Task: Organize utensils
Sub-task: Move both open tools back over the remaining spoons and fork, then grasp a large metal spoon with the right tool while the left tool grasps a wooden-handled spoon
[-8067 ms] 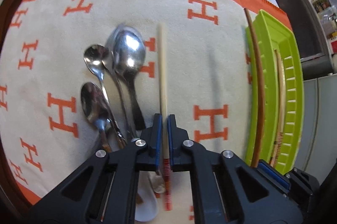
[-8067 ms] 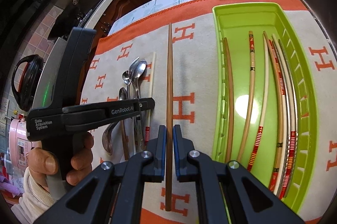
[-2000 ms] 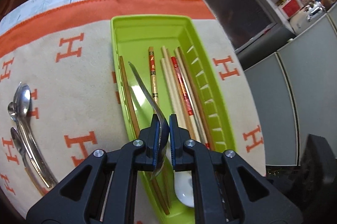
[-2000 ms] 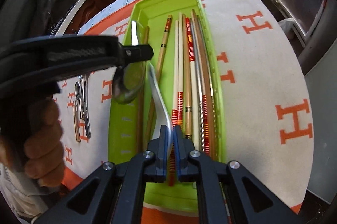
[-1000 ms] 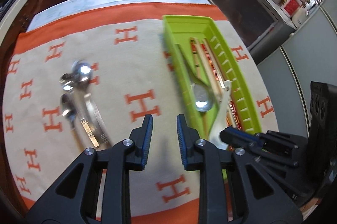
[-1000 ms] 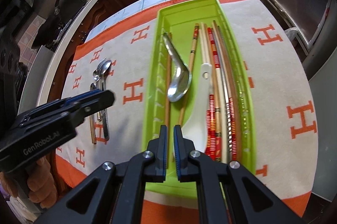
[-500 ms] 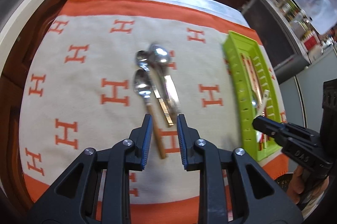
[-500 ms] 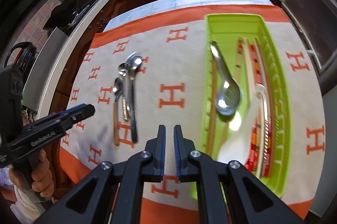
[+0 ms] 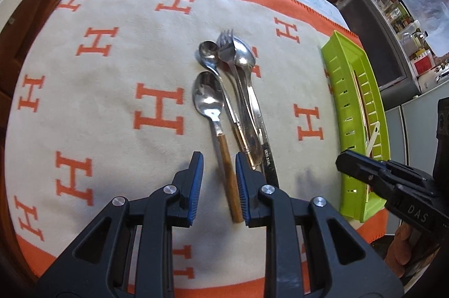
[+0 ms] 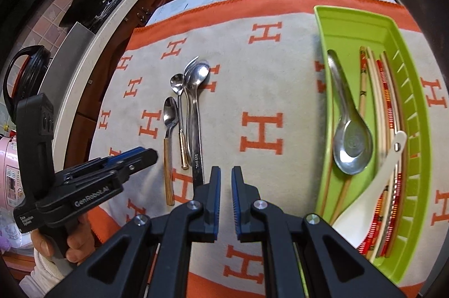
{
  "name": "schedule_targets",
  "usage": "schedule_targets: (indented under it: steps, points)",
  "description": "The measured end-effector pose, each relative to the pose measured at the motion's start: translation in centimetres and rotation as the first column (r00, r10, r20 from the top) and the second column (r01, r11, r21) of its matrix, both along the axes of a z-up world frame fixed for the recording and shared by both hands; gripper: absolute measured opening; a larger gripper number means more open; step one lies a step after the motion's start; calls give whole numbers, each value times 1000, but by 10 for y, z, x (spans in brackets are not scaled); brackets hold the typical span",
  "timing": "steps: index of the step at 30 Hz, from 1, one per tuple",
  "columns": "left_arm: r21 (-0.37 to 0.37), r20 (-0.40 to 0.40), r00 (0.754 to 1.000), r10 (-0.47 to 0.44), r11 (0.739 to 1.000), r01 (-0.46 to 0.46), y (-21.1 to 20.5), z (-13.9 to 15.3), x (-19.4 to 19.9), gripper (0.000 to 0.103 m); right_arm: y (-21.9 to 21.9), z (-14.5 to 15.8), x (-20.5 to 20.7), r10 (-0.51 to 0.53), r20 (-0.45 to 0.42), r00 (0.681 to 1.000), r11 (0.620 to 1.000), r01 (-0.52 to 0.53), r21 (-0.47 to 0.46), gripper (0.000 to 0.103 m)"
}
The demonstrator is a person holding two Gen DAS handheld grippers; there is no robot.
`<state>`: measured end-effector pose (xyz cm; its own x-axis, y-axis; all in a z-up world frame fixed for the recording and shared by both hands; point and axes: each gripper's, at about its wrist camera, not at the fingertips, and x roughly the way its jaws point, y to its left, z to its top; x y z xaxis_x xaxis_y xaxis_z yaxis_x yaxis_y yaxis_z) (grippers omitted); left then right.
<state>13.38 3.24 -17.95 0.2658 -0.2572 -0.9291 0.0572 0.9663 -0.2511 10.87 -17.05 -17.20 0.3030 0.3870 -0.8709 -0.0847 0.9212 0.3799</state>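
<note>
Left gripper (image 9: 216, 170), fingers apart, straddles the wood-handled spoon (image 9: 221, 135) lengthwise along its handle; right gripper (image 10: 225, 187) nearly closed, empty.

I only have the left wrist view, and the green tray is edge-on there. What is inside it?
Observer: A large steel soup spoon lies in the green plastic tray, on top of the long chopsticks.
Reviewer: Anything else?
Observer: A white ceramic spoon lies slantwise across the chopsticks.
Reviewer: Is the right gripper carrying something?
Observer: No, the right gripper is open and empty, over the cloth.
</note>
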Motion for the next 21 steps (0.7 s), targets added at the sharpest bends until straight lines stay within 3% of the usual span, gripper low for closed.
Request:
schedule_targets:
  steps: [8,11,17,21]
  points:
    - [18,-48,999,-16,1000,17,-14,-21,14,20,1,-7,6,6,-16,1000,1000,-6,4,8]
    - [35,-23,1000,-5,999,6,-14,-23,15,13,2,-9,8,9,-19,1000,1000,-9,3,8]
    - [65,-4,1000,-10,998,10,-18,-25,24,12,10,-8,21,23,-20,1000,1000,-23,2,8]
    - [50,-4,1000,-5,999,5,-15,-25,28,5,21,-6,36,35,-15,999,999,-34,24,8]
